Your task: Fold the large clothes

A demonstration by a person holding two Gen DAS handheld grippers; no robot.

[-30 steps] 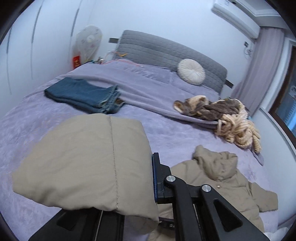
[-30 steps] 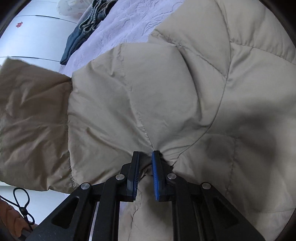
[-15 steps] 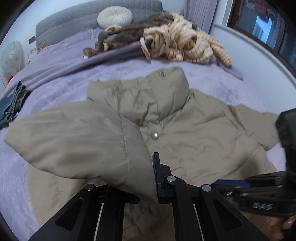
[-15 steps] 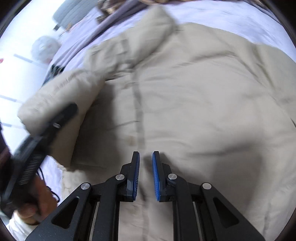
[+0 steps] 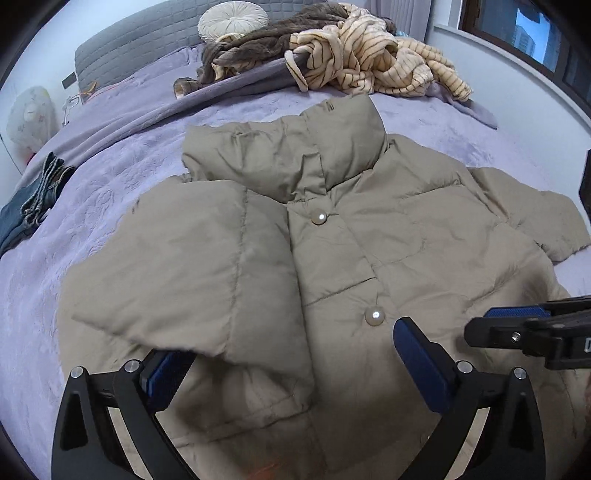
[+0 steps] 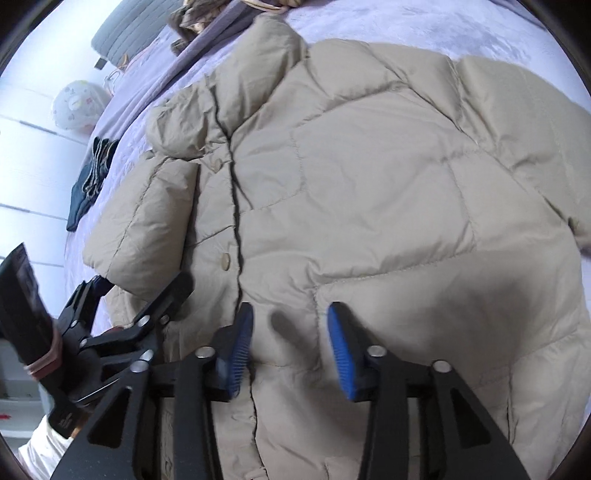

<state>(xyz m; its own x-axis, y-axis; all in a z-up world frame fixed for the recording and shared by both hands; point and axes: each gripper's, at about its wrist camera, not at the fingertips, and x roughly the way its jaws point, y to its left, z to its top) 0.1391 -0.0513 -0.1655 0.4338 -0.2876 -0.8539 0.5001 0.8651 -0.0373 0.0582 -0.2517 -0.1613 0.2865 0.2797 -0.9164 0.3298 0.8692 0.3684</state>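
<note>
Purple bed (image 5: 110, 177): jacket (image 5: 406, 240) below both opening grippers, left gripper (image 5: 291, 365), right gripper (image 6: 286, 350), neither gripping.

A home bedroom: purple-covered bed (image 5: 110, 177), grey padded headboard (image 5: 147, 40), round cushion (image 5: 232, 20).

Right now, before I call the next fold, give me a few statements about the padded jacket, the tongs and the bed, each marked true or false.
1. The beige quilted puffer jacket lies front up on the lilac bedspread. True.
2. One sleeve is folded across the jacket's front. True.
3. The left tongs are clamped on that sleeve. False: their jaws are opening wide, with the sleeve's end between them but not pinched.
4. The right tongs hold a fold of jacket. False: their jaws are opening above the fabric, with nothing gripped.
5. The dark blue jeans lie on top of the jacket. False: they lie apart, near the bed's edge.
</note>
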